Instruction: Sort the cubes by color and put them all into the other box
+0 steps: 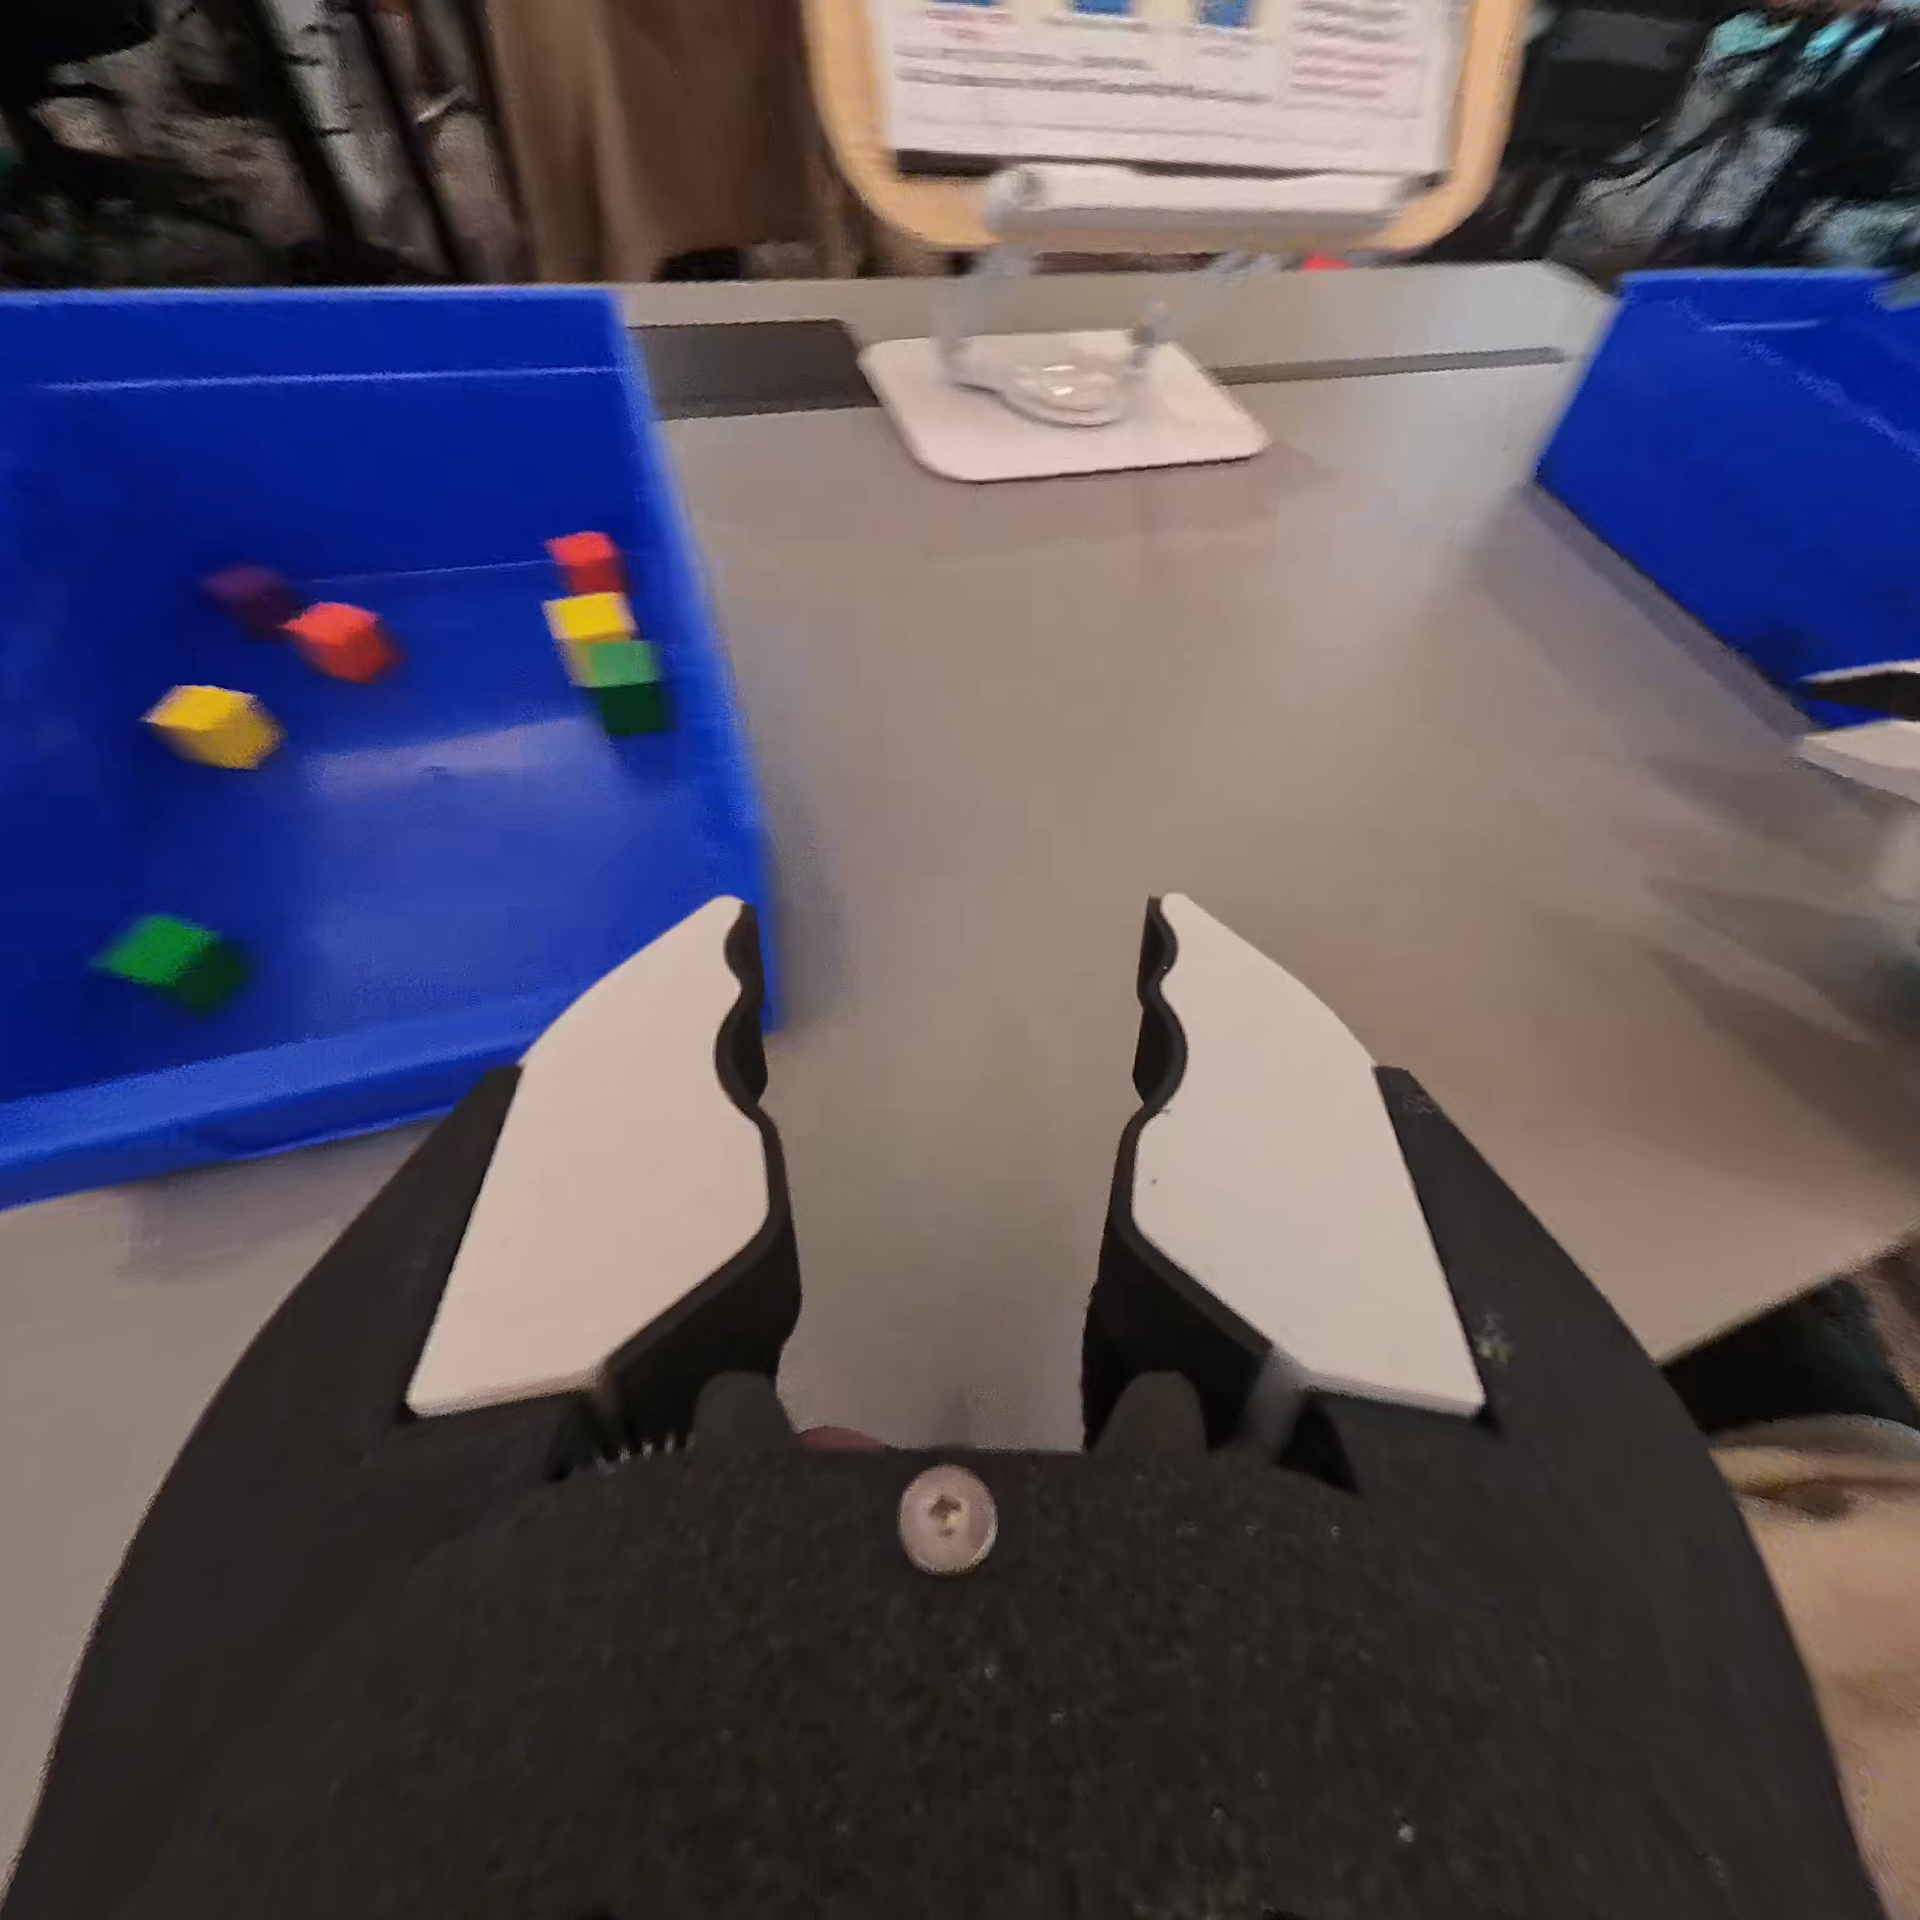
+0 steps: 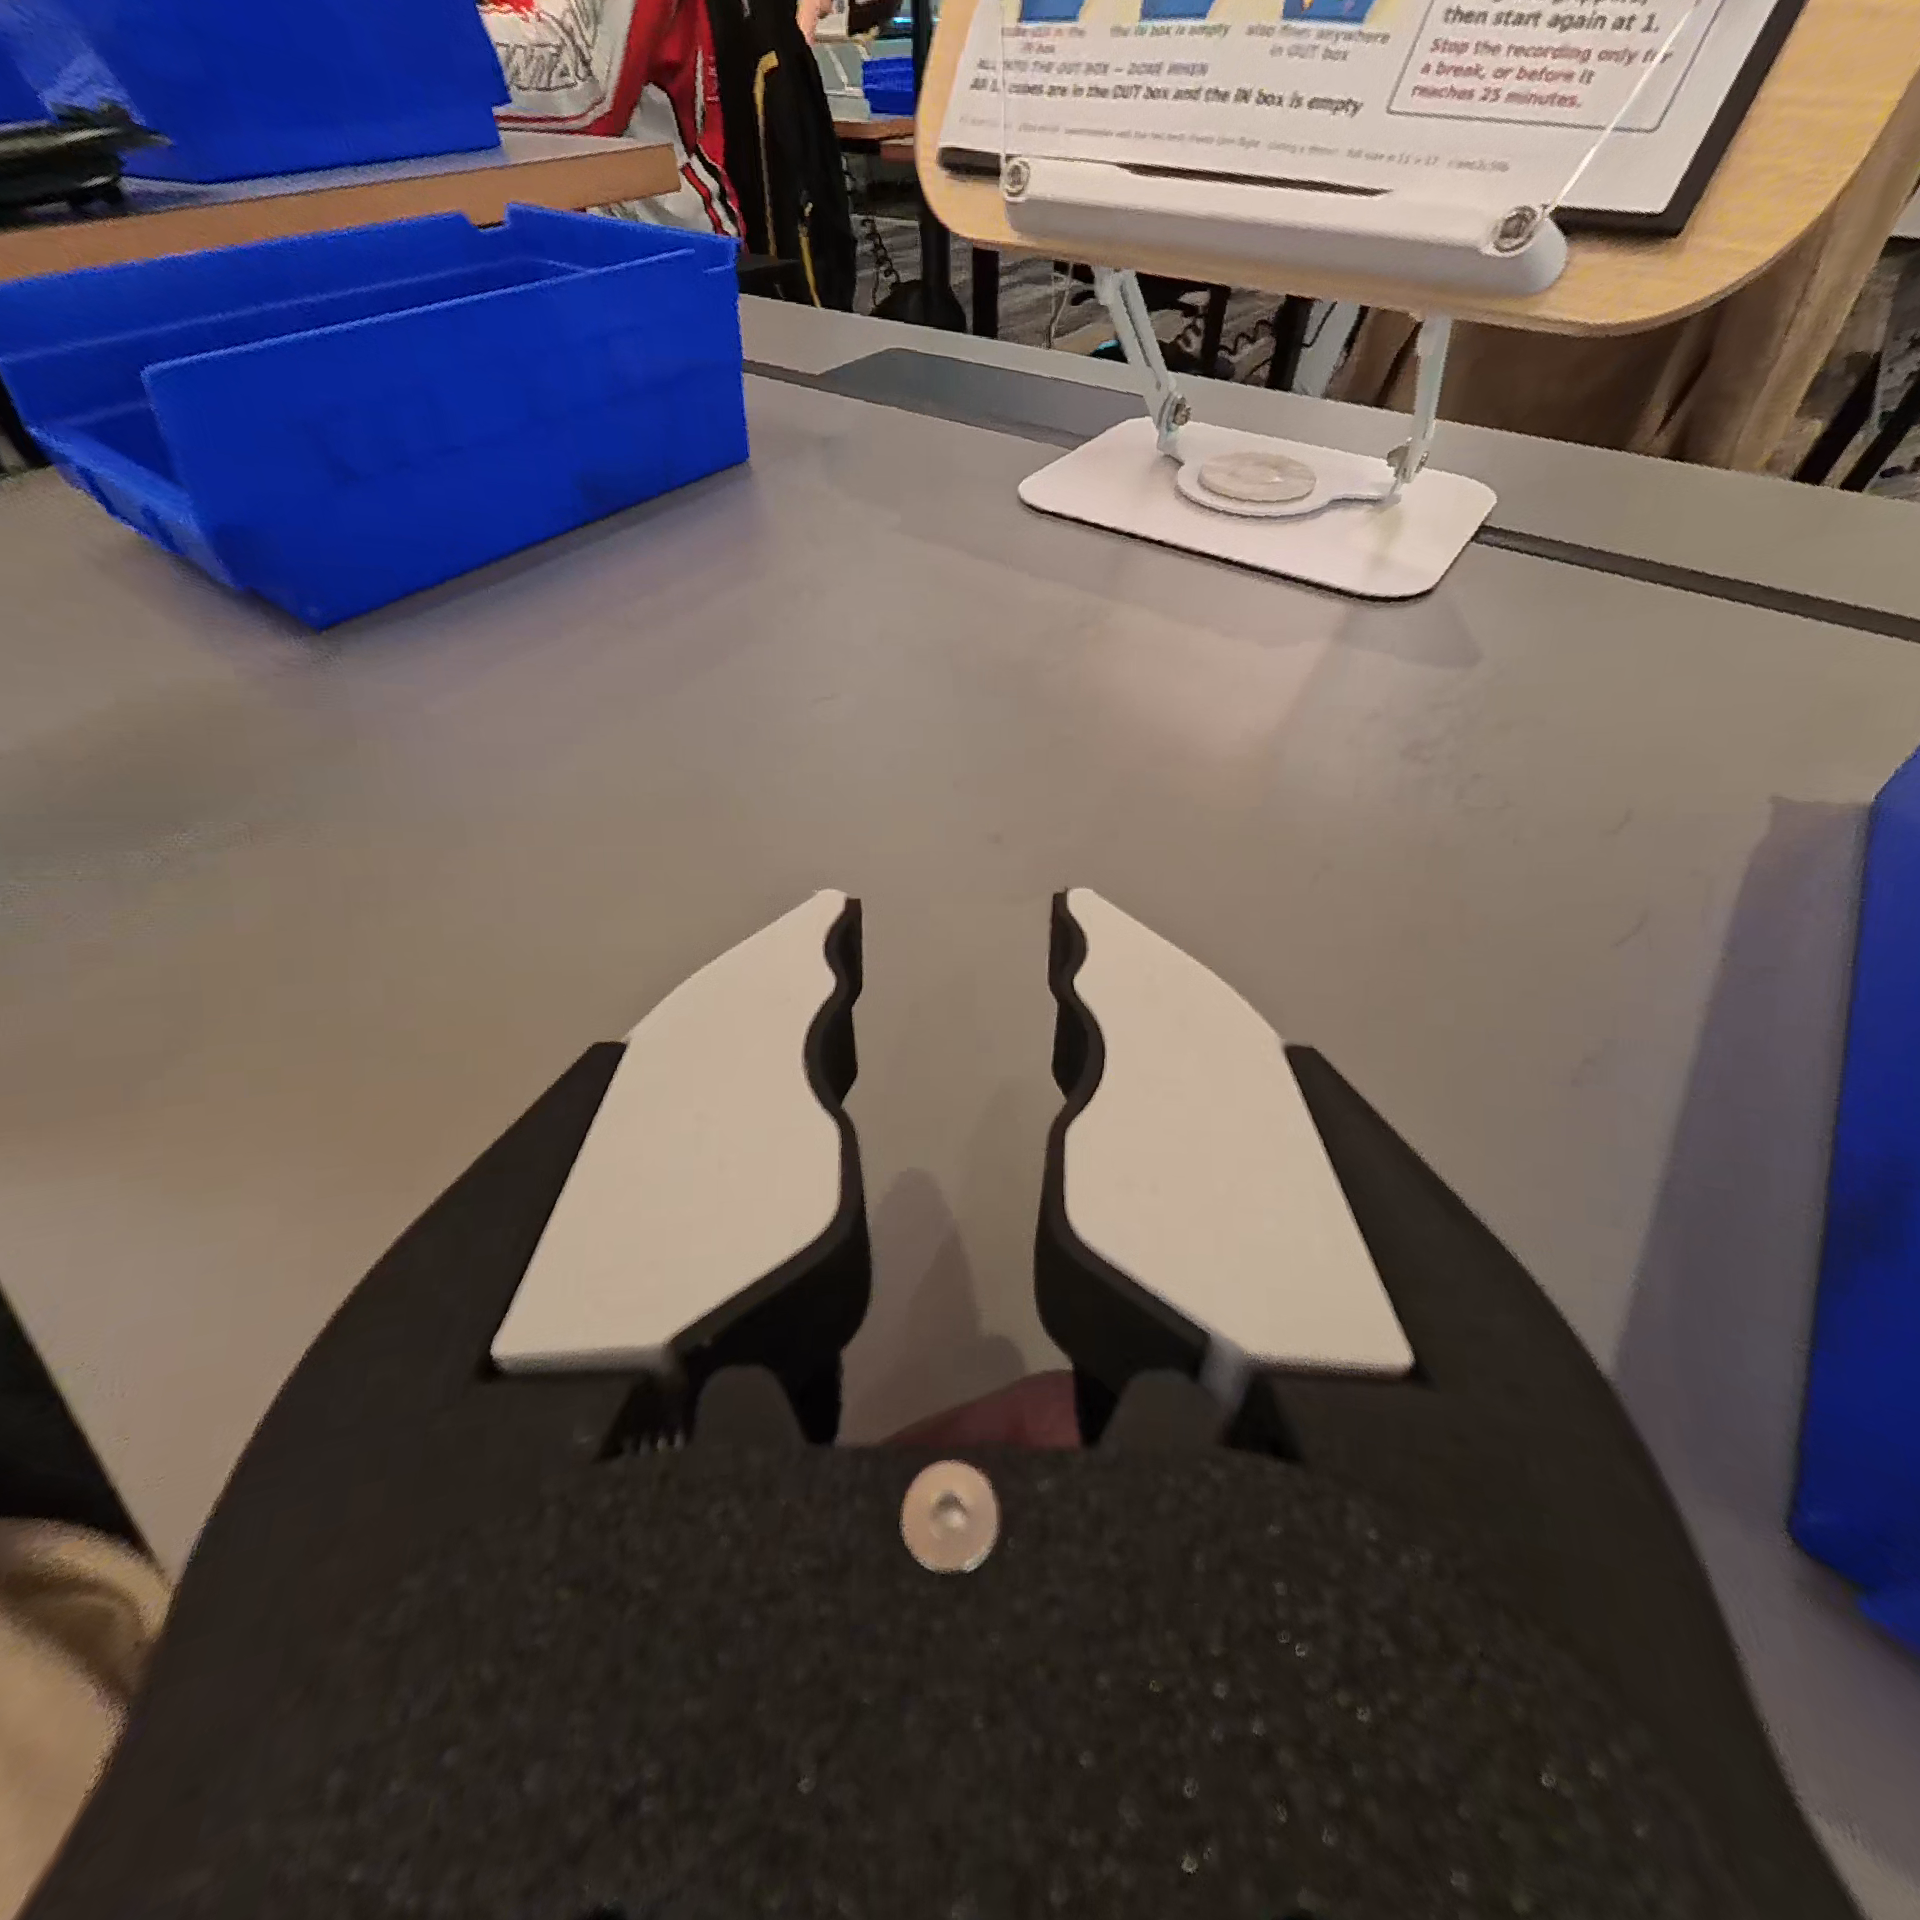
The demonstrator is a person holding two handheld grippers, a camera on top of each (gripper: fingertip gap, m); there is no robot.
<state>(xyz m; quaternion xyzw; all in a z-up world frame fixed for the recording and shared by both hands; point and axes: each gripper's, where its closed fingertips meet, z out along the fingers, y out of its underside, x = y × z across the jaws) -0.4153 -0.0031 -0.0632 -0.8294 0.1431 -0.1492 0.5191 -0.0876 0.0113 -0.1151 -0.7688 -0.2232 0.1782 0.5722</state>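
Observation:
In the left wrist view a blue box [image 1: 707, 665] at the left holds several cubes: two red [image 1: 585, 561] [image 1: 343, 639], two yellow [image 1: 589, 620] [image 1: 213, 725], two green [image 1: 627, 681] [image 1: 171, 961] and one purple [image 1: 249, 594]. My left gripper [image 1: 948, 920] is open and empty over the grey table, just right of that box's near corner. A second blue box [image 1: 1745, 457] stands at the right; the other gripper's tip [image 1: 1870, 727] shows beside it. My right gripper [image 2: 956, 909] is open and empty above the table, between the left box [image 2: 447, 436] and a blue box edge [image 2: 1870, 1195].
A white stand [image 2: 1257, 509] carrying a wooden board with an instruction sheet [image 2: 1299, 94] sits at the table's far middle; it also shows in the left wrist view [image 1: 1060, 405]. More blue bins [image 2: 291, 83] and a person's jersey are behind the table. The grippers' ends are close to 35 cm from one another.

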